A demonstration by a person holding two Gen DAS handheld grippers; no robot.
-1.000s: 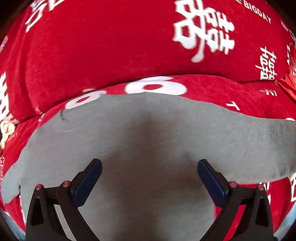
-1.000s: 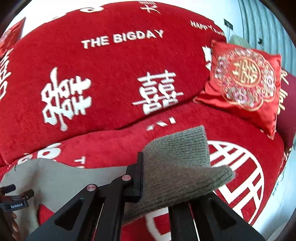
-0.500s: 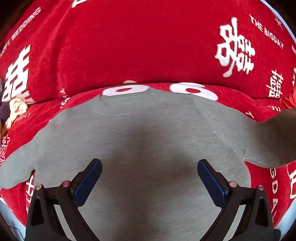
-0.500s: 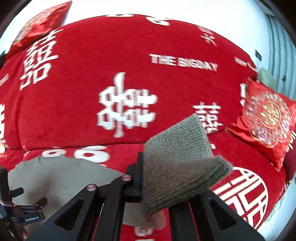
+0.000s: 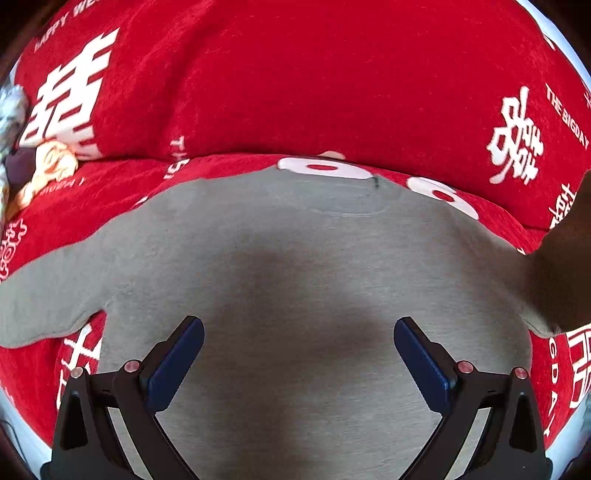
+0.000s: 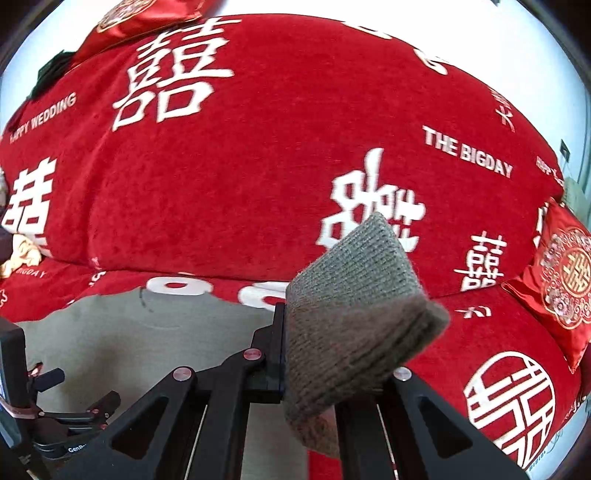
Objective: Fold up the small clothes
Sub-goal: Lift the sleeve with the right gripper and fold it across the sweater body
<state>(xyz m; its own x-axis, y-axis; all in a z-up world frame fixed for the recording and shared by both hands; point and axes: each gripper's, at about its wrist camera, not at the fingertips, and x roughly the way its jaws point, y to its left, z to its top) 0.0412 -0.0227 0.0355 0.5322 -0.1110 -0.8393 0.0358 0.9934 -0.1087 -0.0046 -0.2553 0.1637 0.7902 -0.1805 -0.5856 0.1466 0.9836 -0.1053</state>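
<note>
A small grey knit sweater [image 5: 295, 266] lies spread on the red sofa seat, collar toward the backrest, one sleeve [image 5: 40, 306] stretched to the left. My left gripper [image 5: 298, 332] hovers over its lower body, open, nothing between the blue pads [image 5: 177, 363]. In the right wrist view my right gripper [image 6: 314, 354] is shut on the ribbed cuff of the other sleeve [image 6: 354, 314], lifted above the seat; the sweater body [image 6: 129, 332] lies lower left. That raised sleeve shows as a dark shape [image 5: 565, 266] at the right edge of the left wrist view.
The sofa backrest [image 6: 258, 155] with white lettering rises behind. A red embroidered cushion [image 6: 565, 280] leans at the right, another cushion [image 6: 147, 14] sits on top at upper left. A bundle of other cloth [image 5: 44, 162] lies at the seat's left end.
Both views have swept left along the sofa. The right gripper carried the cuff leftward over the sweater body and rolled; the left gripper, still open, now sits over the sweater's middle.
</note>
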